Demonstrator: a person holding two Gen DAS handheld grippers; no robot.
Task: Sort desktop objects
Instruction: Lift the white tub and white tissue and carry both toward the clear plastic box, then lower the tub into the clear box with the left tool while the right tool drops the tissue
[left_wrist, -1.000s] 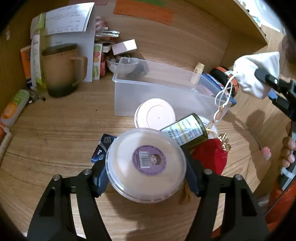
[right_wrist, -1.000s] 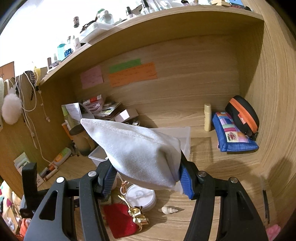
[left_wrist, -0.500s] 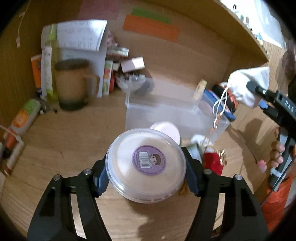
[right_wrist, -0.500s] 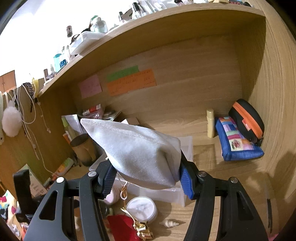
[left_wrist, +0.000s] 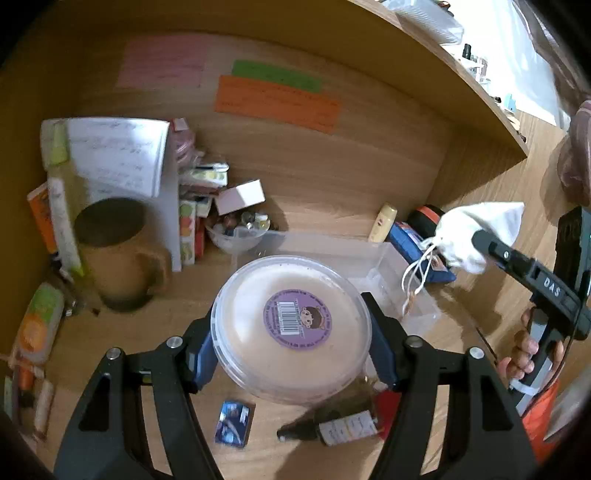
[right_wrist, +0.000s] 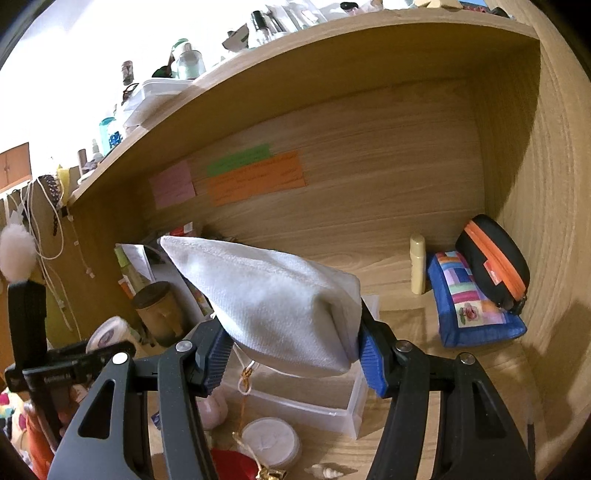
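The left gripper (left_wrist: 291, 347) clamps one round lidded tub (left_wrist: 291, 328), held in the air above the desk (left_wrist: 122, 332) in front of the one clear plastic bin (left_wrist: 388, 258). The right gripper (right_wrist: 291, 356) pinches one white drawstring pouch (right_wrist: 273, 299) above that bin (right_wrist: 332, 402). Below lie one dropper bottle (left_wrist: 332, 430), one blue packet (left_wrist: 233, 422), one white round lid (right_wrist: 269, 441) and one seashell (right_wrist: 327, 470). One brown mug (left_wrist: 118, 254) stands near the desk's left back corner.
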